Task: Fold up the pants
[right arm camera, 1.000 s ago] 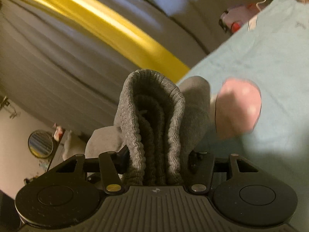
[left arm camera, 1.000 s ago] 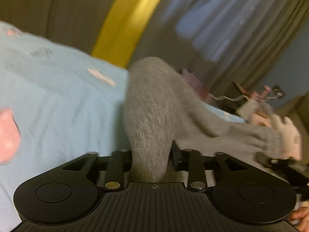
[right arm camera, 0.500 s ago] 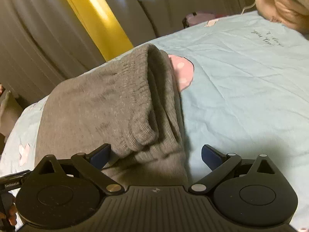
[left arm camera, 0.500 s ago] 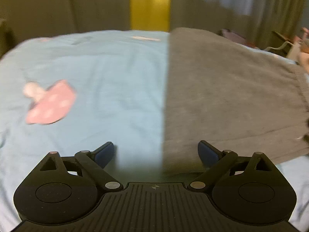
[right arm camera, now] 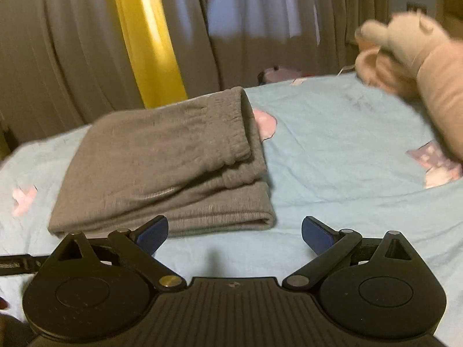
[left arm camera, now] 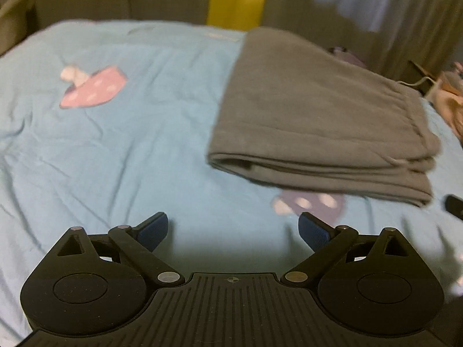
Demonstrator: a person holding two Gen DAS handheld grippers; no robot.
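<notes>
while the grey pants (left arm camera: 315,115) lie folded into a squat stack on the light blue bedsheet (left arm camera: 130,150), both tools hang clear of them. the left gripper (left arm camera: 233,231) has its blue pads spread wide with nothing between them, and the stack sits ahead of it and off to its right, apart from the fingers. the right gripper (right arm camera: 234,232) is equally wide and empty; from its camera the pants (right arm camera: 167,162) lie ahead and to the left, with the near folded edge just beyond its left pad (right arm camera: 153,231).

the fabric looks like soft ribbed knit, thick and limp, probably light but bulky now that it is layered. it should drape and sag if lifted by one corner, and the upper layers could slide off the lower ones. a firmer hold would likely be at the gathered waistband (right arm camera: 231,144) or across the whole thickness of a folded edge, with one gripper at each end.

a plush toy (right arm camera: 405,46) and curtains (right arm camera: 72,43) sit beyond the bed.
</notes>
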